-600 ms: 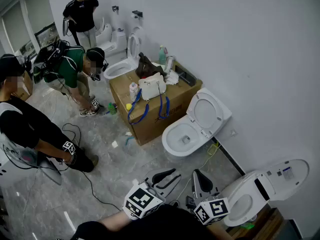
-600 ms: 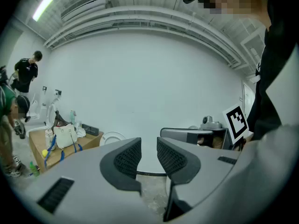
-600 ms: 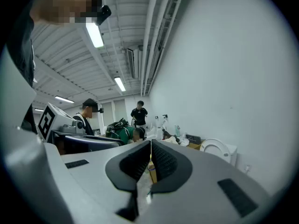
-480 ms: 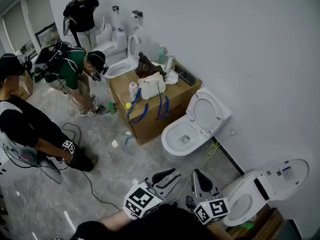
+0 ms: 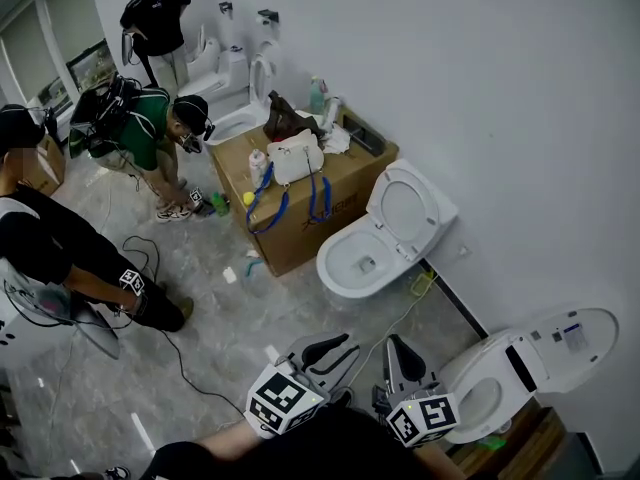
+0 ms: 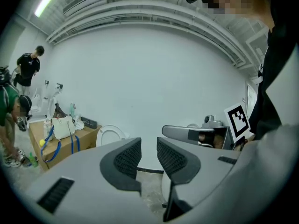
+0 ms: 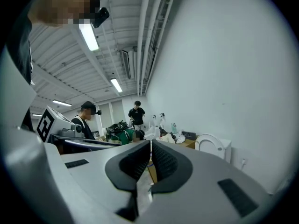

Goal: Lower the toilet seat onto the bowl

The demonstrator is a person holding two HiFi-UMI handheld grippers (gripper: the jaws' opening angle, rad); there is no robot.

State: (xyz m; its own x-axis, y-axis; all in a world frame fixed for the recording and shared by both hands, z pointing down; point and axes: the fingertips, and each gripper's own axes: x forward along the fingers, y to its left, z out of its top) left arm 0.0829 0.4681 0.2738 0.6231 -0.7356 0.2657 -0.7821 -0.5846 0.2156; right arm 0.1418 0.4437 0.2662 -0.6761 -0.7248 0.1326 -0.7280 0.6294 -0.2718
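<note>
Two claws, both empty: my left gripper [image 6: 148, 154] jaws apart, my right gripper [image 7: 150, 157] pinched together on nothing. Approach step, no contact yet. Toilet seat [image 5: 405, 211] upright, far ahead behind bowl [image 5: 340, 271], well apart from me. Next, likely: close in, catch seat edge, ease down.

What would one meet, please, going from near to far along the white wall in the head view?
White ceramic toilet with raised lid → second white toilet, also open → large brown cardboard box → far white toilet with upright seat.
</note>
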